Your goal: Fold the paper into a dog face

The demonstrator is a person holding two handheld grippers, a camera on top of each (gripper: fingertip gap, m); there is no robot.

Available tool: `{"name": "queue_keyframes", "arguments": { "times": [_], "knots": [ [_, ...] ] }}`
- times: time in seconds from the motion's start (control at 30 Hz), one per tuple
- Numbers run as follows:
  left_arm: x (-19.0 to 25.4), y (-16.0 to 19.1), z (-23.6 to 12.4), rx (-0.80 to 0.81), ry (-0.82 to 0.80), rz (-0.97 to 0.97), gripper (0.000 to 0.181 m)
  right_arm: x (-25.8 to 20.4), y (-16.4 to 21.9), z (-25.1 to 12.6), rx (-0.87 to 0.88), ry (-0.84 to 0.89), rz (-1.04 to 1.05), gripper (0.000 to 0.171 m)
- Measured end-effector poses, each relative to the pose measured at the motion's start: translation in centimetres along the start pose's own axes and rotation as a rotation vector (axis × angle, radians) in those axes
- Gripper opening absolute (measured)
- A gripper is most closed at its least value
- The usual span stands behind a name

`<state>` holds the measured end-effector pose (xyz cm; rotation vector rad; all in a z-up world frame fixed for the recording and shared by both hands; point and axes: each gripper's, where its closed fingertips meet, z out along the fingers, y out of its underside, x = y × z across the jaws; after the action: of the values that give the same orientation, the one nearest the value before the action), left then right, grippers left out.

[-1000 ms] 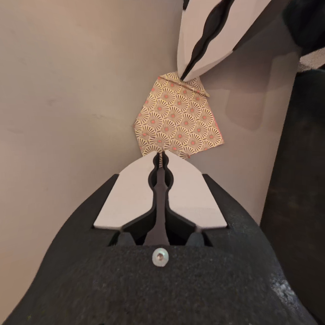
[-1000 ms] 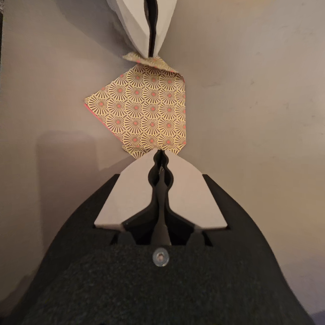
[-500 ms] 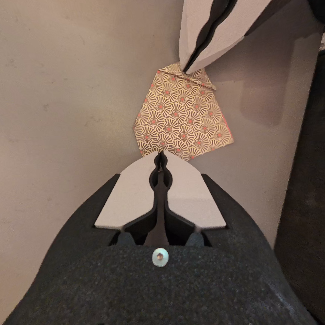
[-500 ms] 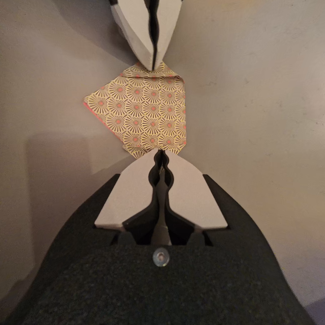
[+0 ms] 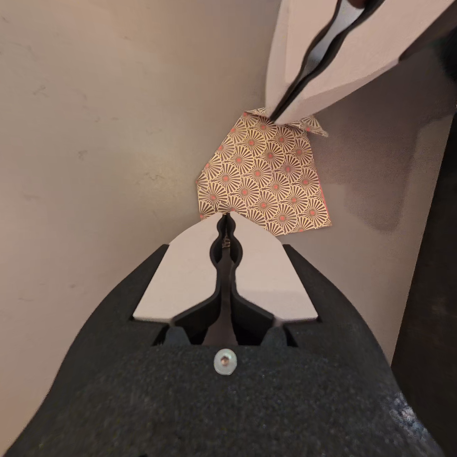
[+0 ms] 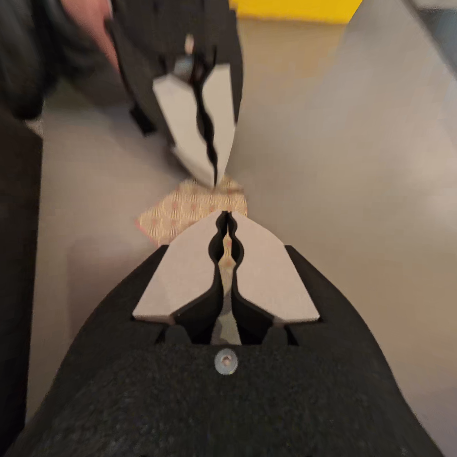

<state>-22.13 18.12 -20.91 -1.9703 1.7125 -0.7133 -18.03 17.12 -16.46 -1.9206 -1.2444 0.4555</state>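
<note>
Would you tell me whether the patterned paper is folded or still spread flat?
Folded. The paper has an irregular many-sided outline, and a small flap is turned over at its far edge. Both grippers, left and right, pinch opposite ends.

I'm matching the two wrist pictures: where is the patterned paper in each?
Left wrist view: paper right of centre, between the left gripper below and the right gripper above.
Right wrist view: blurred, centre, just beyond the right gripper.
Shared landmark: the grey table.
</note>
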Motion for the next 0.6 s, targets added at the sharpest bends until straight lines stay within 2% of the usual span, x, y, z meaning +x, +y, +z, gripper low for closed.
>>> {"name": "queue_keyframes", "arguments": {
  "times": [0.03, 0.17, 0.23, 0.33, 0.6],
  "knots": [
    [0.0, 0.0, 0.0, 0.007, -0.007, -0.004, 0.000, 0.1, -1.1, 0.7, 0.011, -0.007, 0.007, 0.000],
    [0.0, 0.0, 0.0, 0.034, -0.022, -0.035, 0.000, 0.7, -1.1, 5.1, -0.132, -0.016, -0.024, 0.000],
    [0.0, -0.1, 0.0, 0.043, -0.027, -0.045, 0.000, 0.5, -1.2, 6.2, -0.151, -0.025, -0.028, 0.000],
    [0.0, 0.0, 0.0, 0.050, -0.031, -0.056, 0.000, 0.6, 0.0, 7.1, -0.227, -0.016, -0.048, 0.000],
    [-0.6, 0.8, -1.1, 0.075, -0.109, -0.105, 0.000, 0.5, 0.2, 7.2, -0.199, -0.029, -0.061, 0.000]
  ]
}}
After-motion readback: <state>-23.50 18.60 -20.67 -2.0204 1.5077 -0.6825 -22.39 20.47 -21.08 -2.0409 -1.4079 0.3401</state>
